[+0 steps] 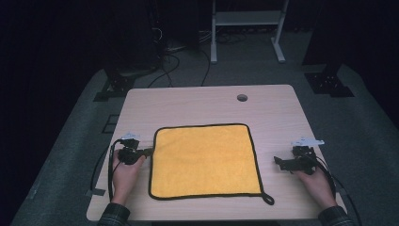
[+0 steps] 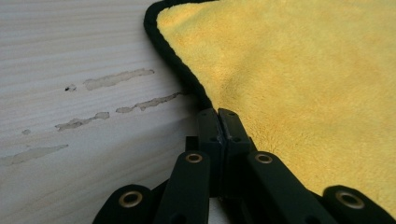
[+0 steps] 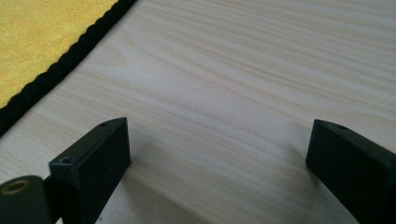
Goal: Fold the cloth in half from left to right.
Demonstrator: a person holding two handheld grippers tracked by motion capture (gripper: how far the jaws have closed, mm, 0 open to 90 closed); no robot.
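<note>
A yellow microfibre cloth (image 1: 204,160) with black piping lies flat in the lower centre of the wooden table (image 1: 197,101). It looks soft, light and limp, best pinched at its hem. The left gripper (image 1: 149,152) is clamped on the left hem; the right gripper (image 1: 277,162) gapes wide, holding nothing, right of the cloth.

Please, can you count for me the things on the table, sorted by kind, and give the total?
Yellow cloth with black edging, flat on the table: 1
Hand-held grippers: 2, the left gripper shut at the cloth's left edge, the right gripper open over bare wood
Total: 3
</note>
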